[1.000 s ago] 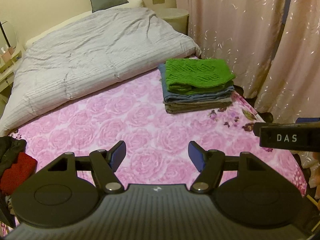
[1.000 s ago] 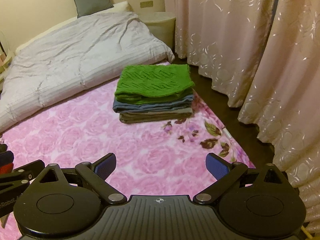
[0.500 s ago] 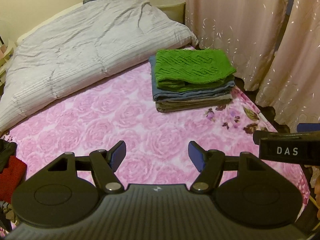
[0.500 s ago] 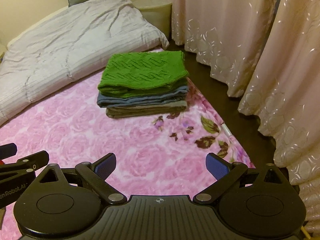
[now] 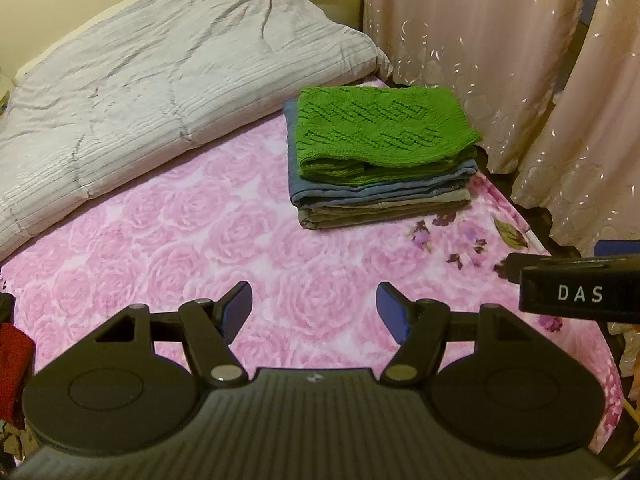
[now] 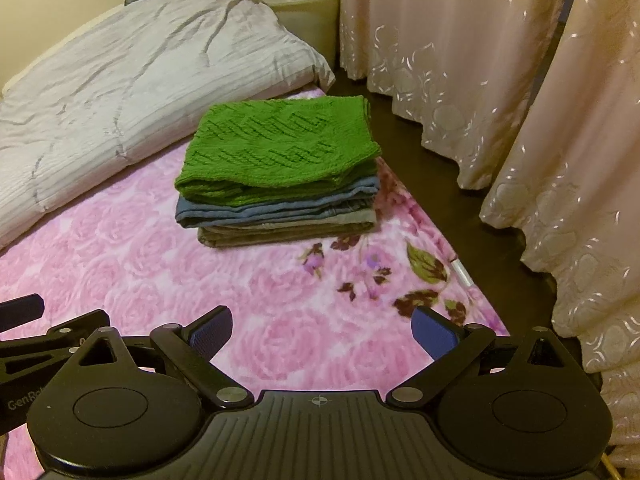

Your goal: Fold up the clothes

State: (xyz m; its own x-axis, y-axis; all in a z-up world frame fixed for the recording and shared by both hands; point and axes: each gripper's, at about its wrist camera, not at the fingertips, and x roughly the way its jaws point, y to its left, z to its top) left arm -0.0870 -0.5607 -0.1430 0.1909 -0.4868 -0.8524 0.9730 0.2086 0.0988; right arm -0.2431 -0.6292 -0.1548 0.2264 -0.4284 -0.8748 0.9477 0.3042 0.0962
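A stack of folded clothes lies on the pink rose blanket (image 5: 192,240): a green knit sweater (image 5: 380,128) on top, blue jeans (image 5: 360,194) under it, a grey-brown garment (image 5: 380,214) at the bottom. The stack also shows in the right wrist view, with the green sweater (image 6: 280,144) on top. My left gripper (image 5: 314,312) is open and empty, above the blanket short of the stack. My right gripper (image 6: 322,330) is open and empty, also short of the stack. A red garment (image 5: 12,360) lies at the left edge.
A grey quilt (image 5: 160,68) covers the far half of the bed. Pink curtains (image 6: 500,80) hang on the right, with dark floor (image 6: 440,184) beside the bed edge. A round side table (image 6: 304,4) stands at the back. The right gripper's body (image 5: 580,292) shows at right.
Both grippers have moved forward toward the folded stack, which now looks larger and nearer. Both stay open and empty.
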